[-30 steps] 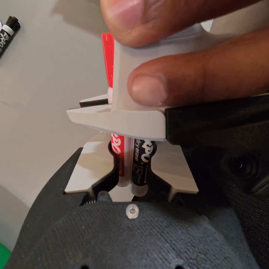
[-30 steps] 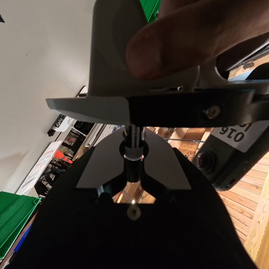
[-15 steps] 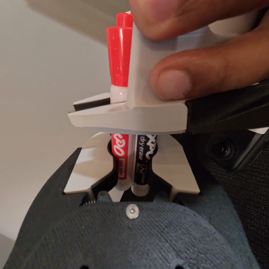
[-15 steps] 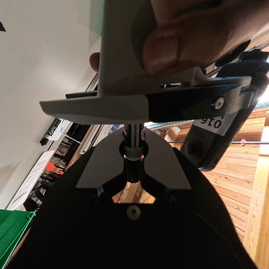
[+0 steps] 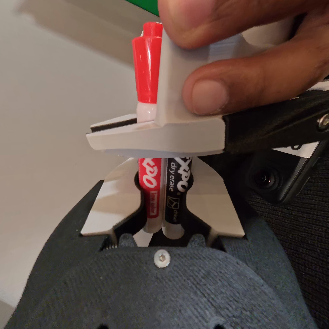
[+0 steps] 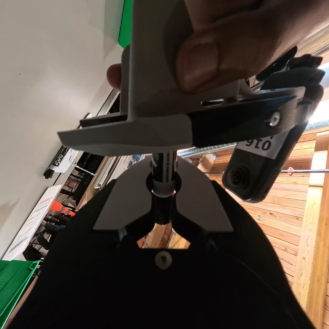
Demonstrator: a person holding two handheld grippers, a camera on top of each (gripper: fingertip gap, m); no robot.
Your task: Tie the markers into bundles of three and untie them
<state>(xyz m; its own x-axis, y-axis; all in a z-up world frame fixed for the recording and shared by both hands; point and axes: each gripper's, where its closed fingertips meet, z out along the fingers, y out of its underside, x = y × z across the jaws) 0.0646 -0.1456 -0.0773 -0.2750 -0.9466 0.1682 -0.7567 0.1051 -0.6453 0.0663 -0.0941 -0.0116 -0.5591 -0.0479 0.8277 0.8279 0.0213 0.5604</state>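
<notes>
I see a red marker [image 5: 150, 192] and a black marker [image 5: 176, 192] side by side, touching, both pinched between my fingers; a second red cap [image 5: 153, 29] shows behind the first. Another black marker [image 6: 56, 162] lies apart on the white table [image 6: 44, 71].

two red markers [image 5: 146, 71], two black markers [image 5: 179, 192], one of them lying loose [image 6: 56, 163], two grippers [image 5: 164, 179], two green bins [image 6: 15, 283].

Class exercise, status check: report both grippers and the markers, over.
Left gripper shut on marker bundle, two red caps showing. Right gripper shut on the black marker. Spare marker on table. Nothing obstructing.
</notes>
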